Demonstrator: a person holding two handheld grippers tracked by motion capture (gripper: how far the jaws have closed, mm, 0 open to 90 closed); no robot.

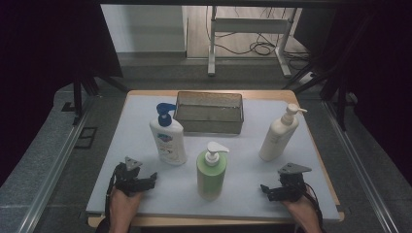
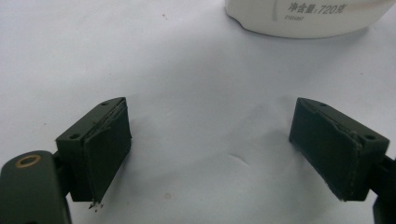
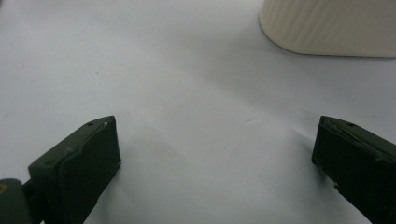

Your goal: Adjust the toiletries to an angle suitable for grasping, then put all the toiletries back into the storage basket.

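Observation:
Three pump bottles stand upright on the white table cover (image 1: pixel 243 194): a white one with a blue pump (image 1: pixel 168 136) at left, a green one with a white pump (image 1: pixel 212 171) in the middle front, and a cream one (image 1: pixel 279 133) at right. Behind them sits a dark wire basket (image 1: pixel 209 112). My left gripper (image 1: pixel 141 180) rests near the front left, open, nothing between its jaws; the white bottle's base (image 2: pixel 308 18) lies ahead of it. My right gripper (image 1: pixel 274 190) rests at the front right, open and empty, with the cream bottle's base (image 3: pixel 331 28) ahead.
The table's wooden edge (image 1: pixel 214 221) runs along the front. Grey floor and metal rails flank the table. A white frame with cables (image 1: pixel 252 39) stands far behind.

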